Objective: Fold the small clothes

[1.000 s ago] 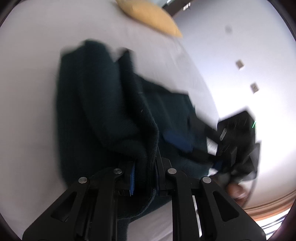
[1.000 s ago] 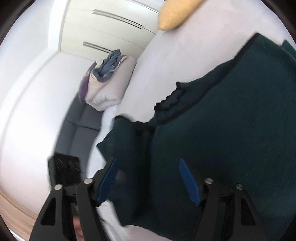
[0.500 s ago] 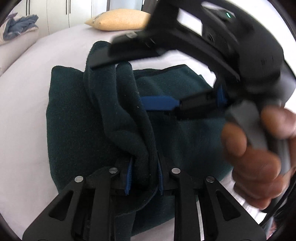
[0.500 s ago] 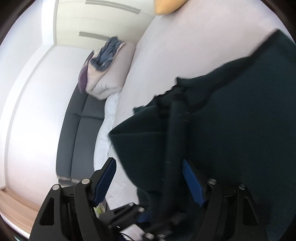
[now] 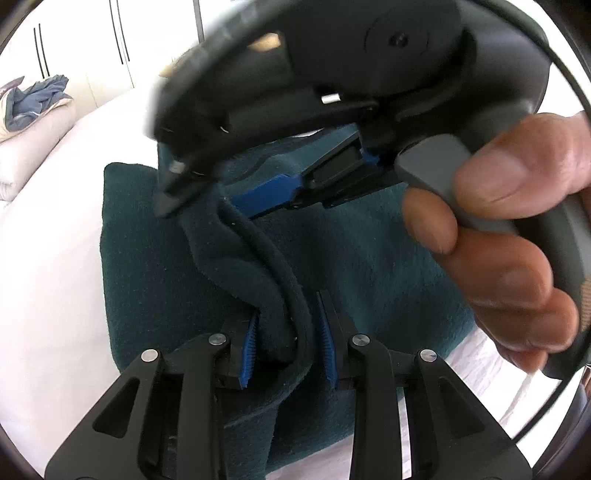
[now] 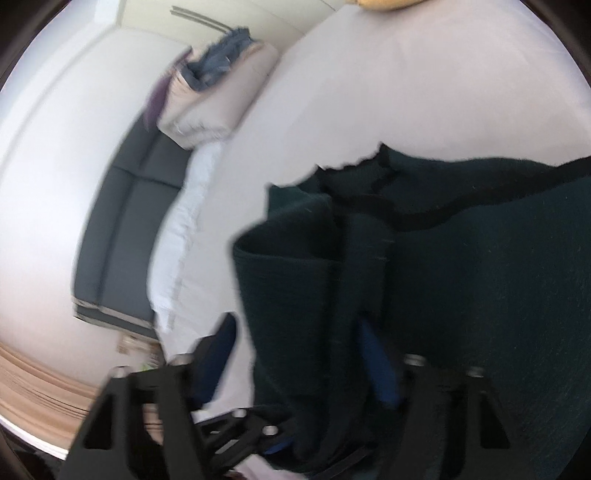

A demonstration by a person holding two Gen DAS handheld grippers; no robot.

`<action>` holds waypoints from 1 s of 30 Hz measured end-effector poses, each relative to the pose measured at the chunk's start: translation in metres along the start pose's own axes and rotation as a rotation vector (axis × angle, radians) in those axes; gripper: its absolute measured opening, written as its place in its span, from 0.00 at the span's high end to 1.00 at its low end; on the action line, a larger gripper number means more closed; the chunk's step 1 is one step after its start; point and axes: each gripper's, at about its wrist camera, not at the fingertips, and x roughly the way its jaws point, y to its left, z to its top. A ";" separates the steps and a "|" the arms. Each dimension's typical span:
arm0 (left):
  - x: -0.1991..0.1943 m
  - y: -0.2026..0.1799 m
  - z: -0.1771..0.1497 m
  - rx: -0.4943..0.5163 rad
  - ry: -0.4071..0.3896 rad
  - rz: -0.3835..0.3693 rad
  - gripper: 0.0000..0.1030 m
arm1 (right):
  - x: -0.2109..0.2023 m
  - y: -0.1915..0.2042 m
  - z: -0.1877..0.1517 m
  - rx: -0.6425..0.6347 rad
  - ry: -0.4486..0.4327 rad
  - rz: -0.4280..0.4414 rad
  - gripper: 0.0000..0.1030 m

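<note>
A dark teal knit garment [image 5: 155, 258] lies partly folded on a white bed [image 5: 44, 258]. My left gripper [image 5: 288, 325] is shut on a raised ridge of its black-trimmed edge. My right gripper [image 5: 221, 192], held by a hand [image 5: 509, 236], reaches in from the upper right, its blue pads [image 5: 269, 192] around the same ridge farther along. In the right wrist view the garment [image 6: 480, 295] fills the right half, and the right gripper [image 6: 299, 354] is open with a hanging fold between its fingers. The left gripper's fingers [image 6: 251, 428] show below.
A pale pillow with blue clothes on it [image 5: 33, 107] lies at the far left of the bed; it also shows in the right wrist view [image 6: 221, 85]. White wardrobe doors [image 5: 92, 44] stand behind. A dark grey sofa [image 6: 125, 229] stands beside the bed. A yellow pillow [image 6: 388, 3] is at the far end.
My right gripper has moved closer, over the garment, onto the ridge that my left gripper holds. My left gripper's jaws have parted slightly but still hold the fold.
</note>
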 end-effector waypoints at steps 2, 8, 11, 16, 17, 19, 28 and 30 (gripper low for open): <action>-0.003 -0.004 -0.001 -0.002 -0.005 0.003 0.74 | -0.007 -0.009 -0.001 0.014 -0.035 -0.016 0.80; -0.022 0.002 0.007 -0.146 -0.055 -0.158 0.72 | -0.037 -0.030 -0.004 0.031 -0.100 -0.061 0.88; -0.050 0.017 0.008 -0.260 -0.123 -0.300 0.70 | -0.049 -0.040 -0.004 0.045 -0.119 -0.057 0.88; -0.096 0.056 0.008 -0.408 -0.261 -0.460 0.51 | -0.068 -0.059 -0.001 0.089 -0.138 -0.047 0.92; -0.100 0.063 0.008 -0.417 -0.278 -0.449 0.42 | -0.073 -0.063 0.001 0.096 -0.136 -0.035 0.92; -0.093 0.073 0.007 -0.433 -0.270 -0.428 0.41 | -0.085 -0.066 0.005 0.099 -0.157 -0.043 0.92; -0.034 0.076 -0.012 -0.492 -0.164 -0.433 0.41 | -0.077 -0.098 -0.021 0.237 -0.147 0.044 0.77; -0.023 0.081 -0.011 -0.505 -0.163 -0.435 0.41 | -0.074 -0.093 -0.036 0.269 -0.165 0.109 0.66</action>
